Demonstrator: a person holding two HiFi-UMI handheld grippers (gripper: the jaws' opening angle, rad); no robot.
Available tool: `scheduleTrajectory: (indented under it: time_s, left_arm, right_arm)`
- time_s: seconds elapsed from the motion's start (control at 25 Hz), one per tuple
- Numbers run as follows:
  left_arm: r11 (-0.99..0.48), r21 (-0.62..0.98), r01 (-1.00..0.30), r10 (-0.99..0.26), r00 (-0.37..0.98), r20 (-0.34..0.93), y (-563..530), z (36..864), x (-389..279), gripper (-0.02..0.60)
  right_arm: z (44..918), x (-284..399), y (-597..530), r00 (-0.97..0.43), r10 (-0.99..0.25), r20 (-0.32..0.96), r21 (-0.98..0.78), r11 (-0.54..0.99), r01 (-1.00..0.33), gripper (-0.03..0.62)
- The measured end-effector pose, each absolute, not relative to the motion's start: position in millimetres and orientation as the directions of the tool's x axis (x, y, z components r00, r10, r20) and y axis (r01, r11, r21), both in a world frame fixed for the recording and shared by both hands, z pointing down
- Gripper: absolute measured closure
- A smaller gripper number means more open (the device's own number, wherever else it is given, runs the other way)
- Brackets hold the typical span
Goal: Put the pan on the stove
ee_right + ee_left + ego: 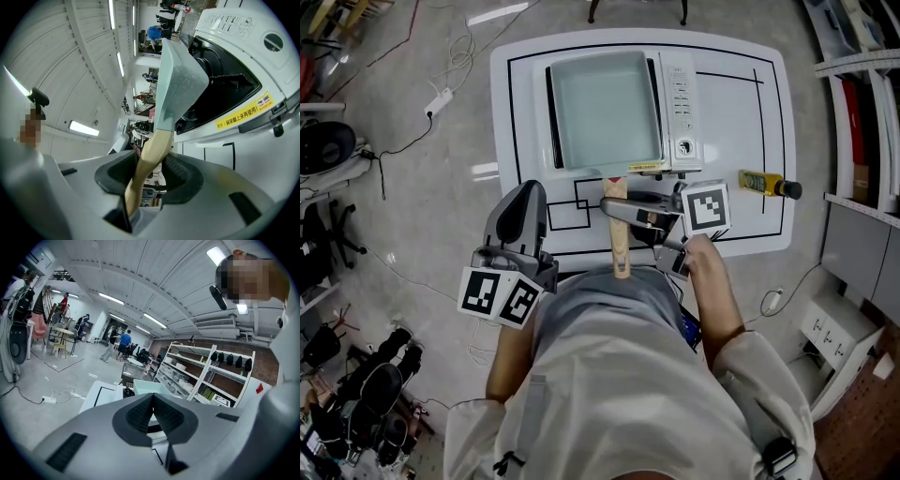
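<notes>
Pan (607, 111): pale green, square, level over the white appliance (682, 103); contact unclear.
Wooden handle (621, 253): points to 6 o'clock.
Right gripper (150, 165): jaws clamped on the wooden handle.
Left gripper (152, 401): jaws together, empty, at the handle's 8 o'clock.

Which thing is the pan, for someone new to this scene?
On the white table, find the white microwave: the pan is the pale green square dish over its top. Its light wooden handle sticks out toward the person and is clamped in the right gripper. The yellow bottle nearby has no handle.
</notes>
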State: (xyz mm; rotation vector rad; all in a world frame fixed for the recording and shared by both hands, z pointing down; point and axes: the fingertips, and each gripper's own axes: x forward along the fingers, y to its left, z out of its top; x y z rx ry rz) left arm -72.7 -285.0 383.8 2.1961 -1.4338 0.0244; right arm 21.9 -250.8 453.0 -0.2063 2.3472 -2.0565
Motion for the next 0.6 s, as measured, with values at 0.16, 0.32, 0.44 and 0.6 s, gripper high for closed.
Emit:
scheduleTrajectory:
  time_s: [0.16,0.32,0.44,0.6]
  left_arm:
    - [-0.305,0.404,-0.862,-0.852,0.437,0.289,-284.2,383.5,-72.0,0.574]
    - [-0.305,0.397,-0.865,-0.85,0.436,0.296,-283.8,385.1,-70.3,0.574]
    - [-0.309,0.399,-0.863,-0.846,0.442,0.3,-284.3,386.6,-67.1,0.574]
    - [-0.316,0.402,-0.86,-0.841,0.449,0.301,-285.8,387.4,-62.2,0.574]
  right_arm:
    - [462.4,26.1,-250.3,-0.991,-0.102,0.088,-0.987,0.122,-0.1,0.424]
    - [459.2,24.1,-253.9,-0.99,-0.115,0.077,-0.988,0.121,-0.09,0.424]
    - [460.1,23.8,-255.5,-0.991,-0.121,0.066,-0.99,0.119,-0.08,0.424]
    - [463.6,24.0,-256.9,-0.991,-0.122,0.058,-0.991,0.116,-0.073,0.424]
